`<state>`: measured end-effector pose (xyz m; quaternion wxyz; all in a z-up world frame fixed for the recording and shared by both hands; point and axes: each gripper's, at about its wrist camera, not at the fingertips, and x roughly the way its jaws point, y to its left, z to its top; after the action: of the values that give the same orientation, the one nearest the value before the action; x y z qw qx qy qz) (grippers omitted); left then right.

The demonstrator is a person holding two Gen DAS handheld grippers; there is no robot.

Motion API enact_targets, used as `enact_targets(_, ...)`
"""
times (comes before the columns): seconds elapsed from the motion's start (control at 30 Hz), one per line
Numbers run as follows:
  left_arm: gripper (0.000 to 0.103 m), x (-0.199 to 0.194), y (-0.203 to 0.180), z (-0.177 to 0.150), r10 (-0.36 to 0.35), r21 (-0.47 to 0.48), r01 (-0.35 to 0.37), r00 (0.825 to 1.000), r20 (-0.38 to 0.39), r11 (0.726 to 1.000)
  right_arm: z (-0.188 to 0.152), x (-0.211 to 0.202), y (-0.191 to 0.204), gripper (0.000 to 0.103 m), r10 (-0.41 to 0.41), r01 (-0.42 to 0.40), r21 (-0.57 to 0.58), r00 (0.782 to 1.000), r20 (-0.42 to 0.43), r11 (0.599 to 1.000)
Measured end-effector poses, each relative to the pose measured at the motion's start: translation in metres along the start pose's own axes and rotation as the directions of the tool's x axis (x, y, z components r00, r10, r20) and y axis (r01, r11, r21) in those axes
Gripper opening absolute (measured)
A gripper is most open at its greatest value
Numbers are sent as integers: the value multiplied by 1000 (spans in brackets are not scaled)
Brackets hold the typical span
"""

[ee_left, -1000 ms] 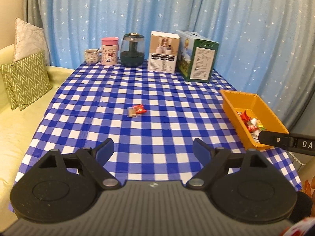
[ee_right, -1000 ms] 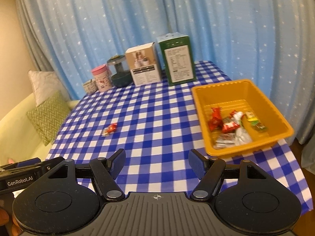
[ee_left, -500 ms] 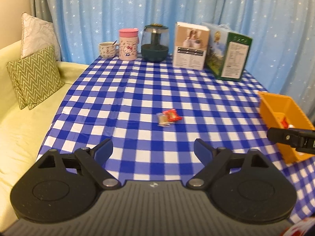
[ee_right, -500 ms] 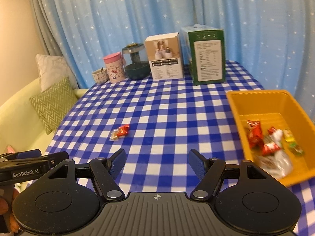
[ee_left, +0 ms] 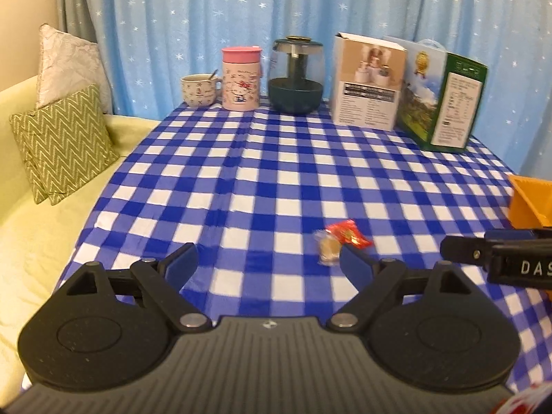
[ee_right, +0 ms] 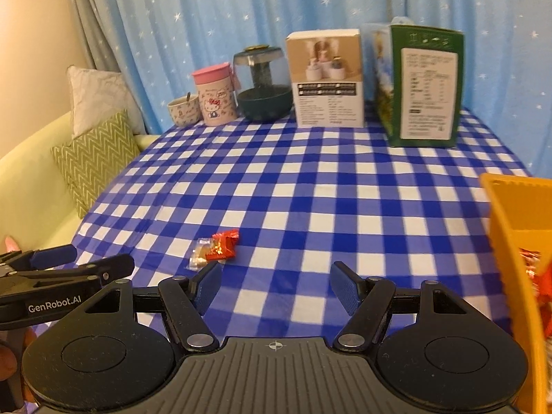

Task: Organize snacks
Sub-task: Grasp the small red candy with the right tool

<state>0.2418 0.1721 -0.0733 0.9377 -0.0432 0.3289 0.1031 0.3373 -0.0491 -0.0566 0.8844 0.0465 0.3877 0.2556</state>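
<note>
A red-wrapped candy (ee_left: pixel 347 234) and a clear-wrapped one (ee_left: pixel 327 249) lie touching on my checked cloth (ee_left: pixel 276 172), left of the orange bin (ee_right: pixel 510 227).

Home living room, table beside sofa.
Yellow sofa (ee_left: pixel 41 248) with cushions (ee_left: pixel 62 141) at 9 o'clock; starred curtain (ee_left: pixel 276 7), mug (ee_left: pixel 200 89) at 12; checked tablecloth (ee_left: pixel 276 179).

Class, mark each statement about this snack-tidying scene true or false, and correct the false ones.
1. Two wrapped snacks, one red and one clear, lie together on the blue-and-white checked tablecloth. True.
2. The left hand-held gripper grips the red snack. False: its jaws stand open and empty.
3. The orange plastic bin holds no snacks. False: red wrappers show inside.
4. A pink-lidded cartoon tumbler stands between a small patterned cup and a dark green glass teapot. True.
5. The right hand-held gripper is open. True.
</note>
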Motion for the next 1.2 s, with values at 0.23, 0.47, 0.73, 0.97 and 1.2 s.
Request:
enact_targets(0.23,88,24,20,2,10,-54,-11,1000,-29,998,5,36,3,70,26,-26,1,999,-30,1000)
enact_targets(0.47,87,35,25,7,8,-47,-9,999,-38,999,13,63,14,51,58,-61,-46,997,-53,997)
enact_targets(0.73,87,46,31,6,16,-48,-20,998,-68,999,16,86,21,42,92,-97,-84,994,-63,992)
enact_targets(0.97,87,53,31,7,24,-42,-27,996,-83,999,18,103,30,35,100,-109,-107,992,-82,988)
enact_targets(1.2,87,55,29,6,19,-42,-23,996,-92,999,15,113,37,33,95,-110,-147,990,-103,983)
